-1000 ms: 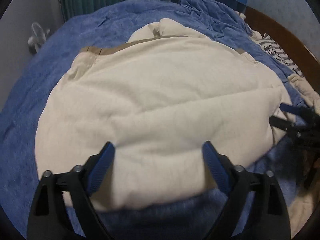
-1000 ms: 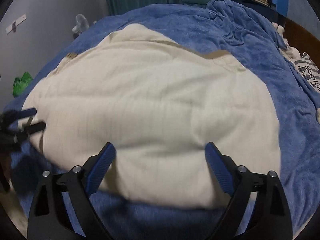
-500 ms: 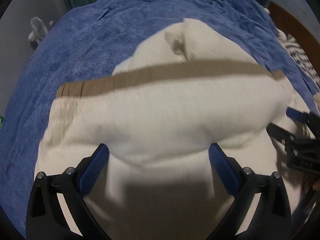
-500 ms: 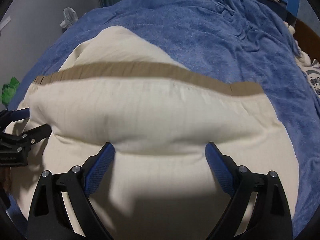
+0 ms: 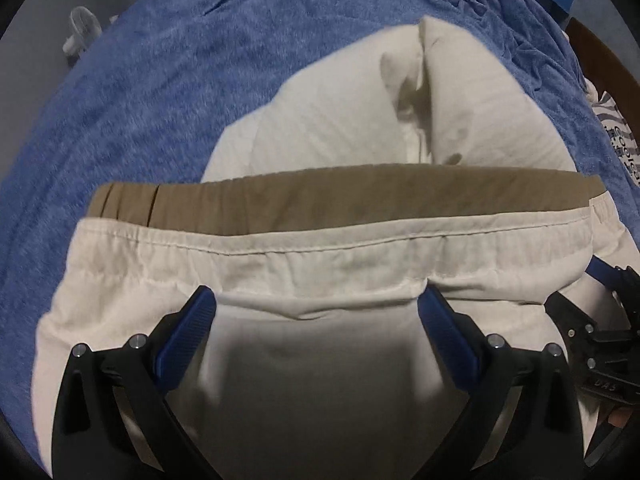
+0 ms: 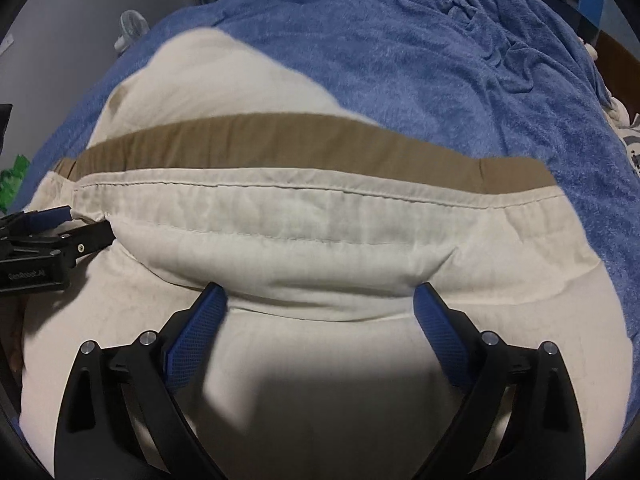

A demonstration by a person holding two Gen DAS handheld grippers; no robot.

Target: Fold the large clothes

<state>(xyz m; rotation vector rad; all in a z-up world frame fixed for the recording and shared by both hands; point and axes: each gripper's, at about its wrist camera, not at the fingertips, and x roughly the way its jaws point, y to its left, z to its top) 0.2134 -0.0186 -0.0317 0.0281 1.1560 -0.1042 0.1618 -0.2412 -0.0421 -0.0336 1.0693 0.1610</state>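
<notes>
A cream garment (image 5: 320, 380) lies on the blue blanket (image 5: 160, 80), folded over itself. Its stitched, gathered edge (image 5: 340, 256) runs across just beyond my fingertips, and a tan band (image 5: 320, 200) shows behind it. More cream cloth (image 5: 340, 112) bunches farther back. My left gripper (image 5: 316, 296) hovers over the fold, open wide, with no pad pressing on cloth. My right gripper (image 6: 319, 290) stands open the same way over the same edge (image 6: 300, 216) and tan band (image 6: 280, 140). Each gripper shows in the other's view: the right (image 5: 592, 292) at the right edge, the left (image 6: 60, 224) at the garment's left end.
The blue blanket (image 6: 440, 60) covers the bed and rumples at the far right. A small white fan (image 5: 80, 32) stands beyond the bed's left side. A striped cloth (image 5: 616, 136) and the wooden bed frame (image 5: 600, 52) lie at the right. Something green (image 6: 14, 176) sits at the left.
Both grippers moved forward over the garment, and its near part came over onto the rest. The stitched edge now lies just short of the tan band, and the left jaws stand slightly wider.
</notes>
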